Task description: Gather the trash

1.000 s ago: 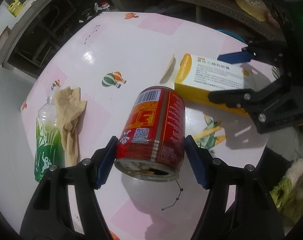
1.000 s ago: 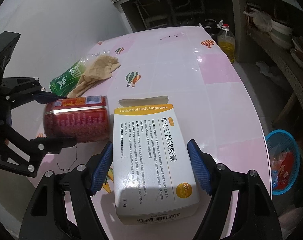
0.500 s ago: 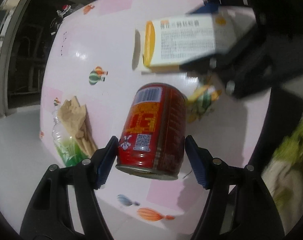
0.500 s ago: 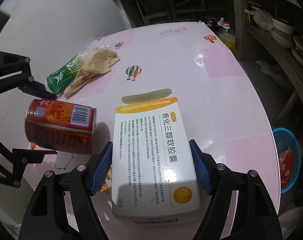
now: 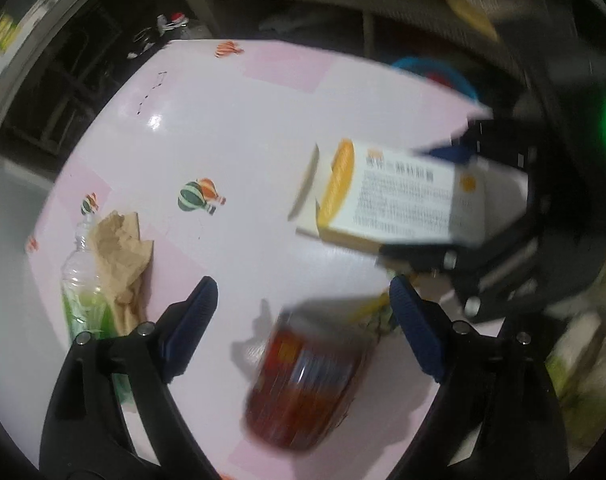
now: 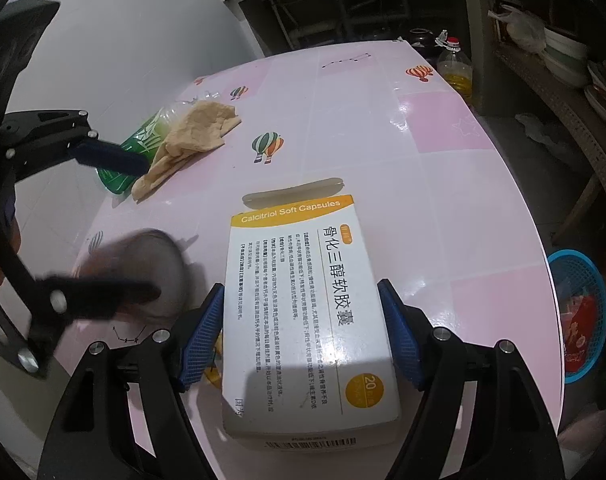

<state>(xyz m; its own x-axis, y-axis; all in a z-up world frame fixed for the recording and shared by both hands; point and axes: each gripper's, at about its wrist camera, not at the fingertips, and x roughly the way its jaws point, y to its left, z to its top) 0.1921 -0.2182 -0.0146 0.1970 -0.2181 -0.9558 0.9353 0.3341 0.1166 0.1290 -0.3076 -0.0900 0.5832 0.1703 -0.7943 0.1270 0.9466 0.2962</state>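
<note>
Red can loose between parted tongs, carton clamped in the other pair

The left gripper (image 5: 303, 304) stands apart; the blurred red metal can (image 5: 307, 376) lies free between its arms, light, smooth, likely to roll, best taken across its round sides. The right gripper (image 6: 303, 332), level and pointing forward, clamps the stiff, light white-and-orange cardboard medicine box (image 6: 307, 304) by its long edges above the pink table (image 6: 383, 128).

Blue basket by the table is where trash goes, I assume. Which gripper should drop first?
Right, probably. The right gripper grips the white-and-yellow capsule box, and the blue plastic basket sits on its side. The left gripper stands open, the blurred red can loose between its jaws.
</note>
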